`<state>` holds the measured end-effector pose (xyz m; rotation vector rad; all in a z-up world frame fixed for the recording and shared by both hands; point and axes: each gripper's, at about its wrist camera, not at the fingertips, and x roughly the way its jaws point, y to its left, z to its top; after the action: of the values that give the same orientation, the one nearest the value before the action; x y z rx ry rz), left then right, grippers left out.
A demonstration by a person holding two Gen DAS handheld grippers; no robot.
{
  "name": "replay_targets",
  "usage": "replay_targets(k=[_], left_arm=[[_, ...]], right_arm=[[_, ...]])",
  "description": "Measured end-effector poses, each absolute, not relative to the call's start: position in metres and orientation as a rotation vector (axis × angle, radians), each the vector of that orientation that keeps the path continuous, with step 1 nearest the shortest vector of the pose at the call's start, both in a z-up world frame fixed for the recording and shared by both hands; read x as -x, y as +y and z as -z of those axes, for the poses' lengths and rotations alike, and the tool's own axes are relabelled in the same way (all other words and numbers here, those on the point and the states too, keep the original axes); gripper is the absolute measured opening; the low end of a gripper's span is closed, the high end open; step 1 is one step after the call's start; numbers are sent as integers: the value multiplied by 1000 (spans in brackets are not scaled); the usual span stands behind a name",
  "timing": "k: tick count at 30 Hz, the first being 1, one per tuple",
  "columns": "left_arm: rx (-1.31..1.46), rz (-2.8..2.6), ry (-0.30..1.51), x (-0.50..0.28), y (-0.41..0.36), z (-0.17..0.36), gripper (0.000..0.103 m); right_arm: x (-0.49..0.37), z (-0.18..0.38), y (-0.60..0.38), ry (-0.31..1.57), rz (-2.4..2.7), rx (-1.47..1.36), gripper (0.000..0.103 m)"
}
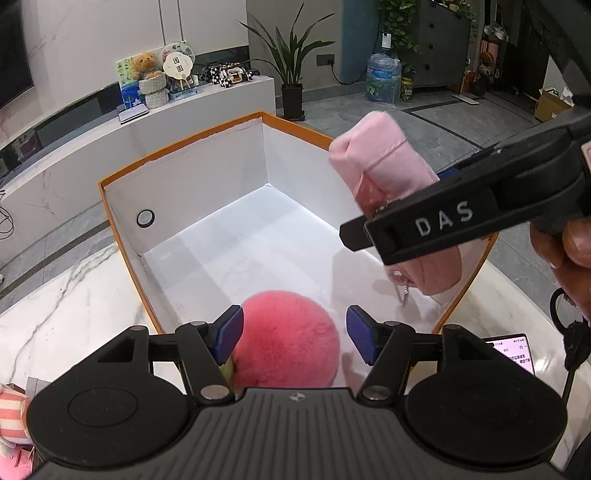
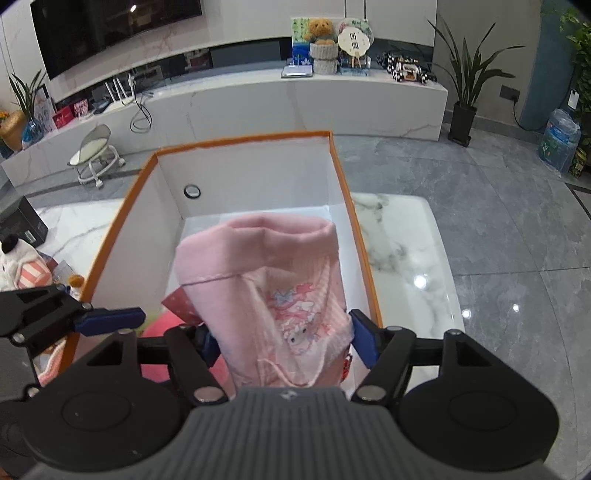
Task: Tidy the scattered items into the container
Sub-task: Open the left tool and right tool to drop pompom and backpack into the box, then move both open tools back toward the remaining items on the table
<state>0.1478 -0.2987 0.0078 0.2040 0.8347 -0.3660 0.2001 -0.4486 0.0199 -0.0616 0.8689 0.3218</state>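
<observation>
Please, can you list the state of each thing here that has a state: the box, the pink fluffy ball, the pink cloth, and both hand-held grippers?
Box: open, no lid on it.
Pink fluffy ball: resting inside the box, between the open jaws.
Pink cloth: rolled up, above the box, between the right jaws.
Left hand-held gripper: open, pads apart from the ball.
Right hand-held gripper: grip cannot be told.

A teddy bear (image 2: 320,27) sits on the long white marble console (image 2: 258,107), with a round paper fan (image 2: 354,38) just beside it. A potted plant (image 2: 466,92) stands at the console's end (a blue water jug (image 2: 559,138) farther along), and a small baby rocker (image 2: 96,157) rests on the floor before it.
</observation>
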Motion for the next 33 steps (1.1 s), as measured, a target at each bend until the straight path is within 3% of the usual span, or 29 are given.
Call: replay_targets(k=[14, 33], left_arm=[[-160, 373, 822, -143, -289, -16, 77], [-98, 335, 702, -120, -231, -71, 77]], right_arm=[[-191, -40, -448, 782, -335, 9, 75], [-181, -64, -419, 739, -324, 73, 75]])
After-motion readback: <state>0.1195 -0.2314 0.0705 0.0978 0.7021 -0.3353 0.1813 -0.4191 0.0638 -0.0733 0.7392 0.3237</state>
